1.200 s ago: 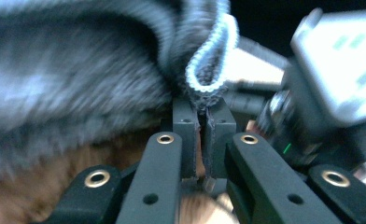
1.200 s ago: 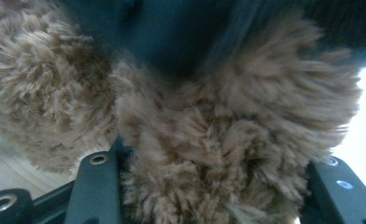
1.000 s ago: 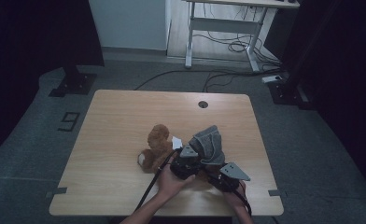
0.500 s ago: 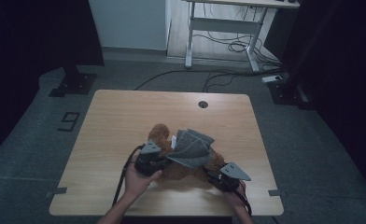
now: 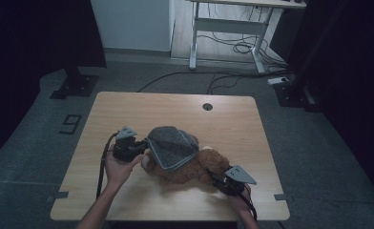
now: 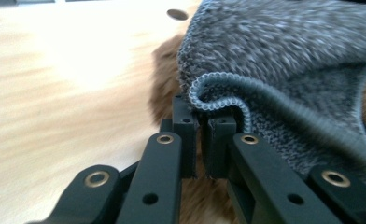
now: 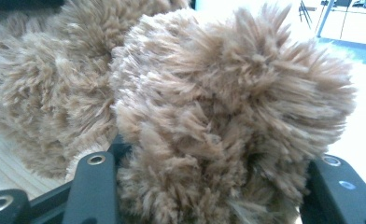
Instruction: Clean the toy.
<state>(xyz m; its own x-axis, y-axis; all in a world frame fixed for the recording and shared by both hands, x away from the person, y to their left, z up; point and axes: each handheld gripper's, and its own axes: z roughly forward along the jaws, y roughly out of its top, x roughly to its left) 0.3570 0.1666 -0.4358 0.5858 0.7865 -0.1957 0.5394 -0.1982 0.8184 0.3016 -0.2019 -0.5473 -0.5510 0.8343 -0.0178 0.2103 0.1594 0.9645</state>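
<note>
A brown plush toy [image 5: 202,167] lies on its side near the front of the wooden table [image 5: 223,114]. A grey knitted garment [image 5: 171,145] is draped over its left half. My left gripper [image 5: 140,150] sits just left of the toy, shut on the garment's ribbed hem [image 6: 218,91], which curls between the two black pads. My right gripper [image 5: 213,180] is at the toy's right end, its jaws closed on a fluffy limb of the plush toy [image 7: 218,126] that bulges between them.
A round cable hole [image 5: 207,106] sits near the table's far edge. Beyond the table stand a white desk frame [image 5: 228,28] with floor cables and a dark stand base [image 5: 73,83] at the left.
My left hand has swung leftward across the toy, pulling the grey garment with it over the toy's left half. The right gripper has stayed in place on the toy.
</note>
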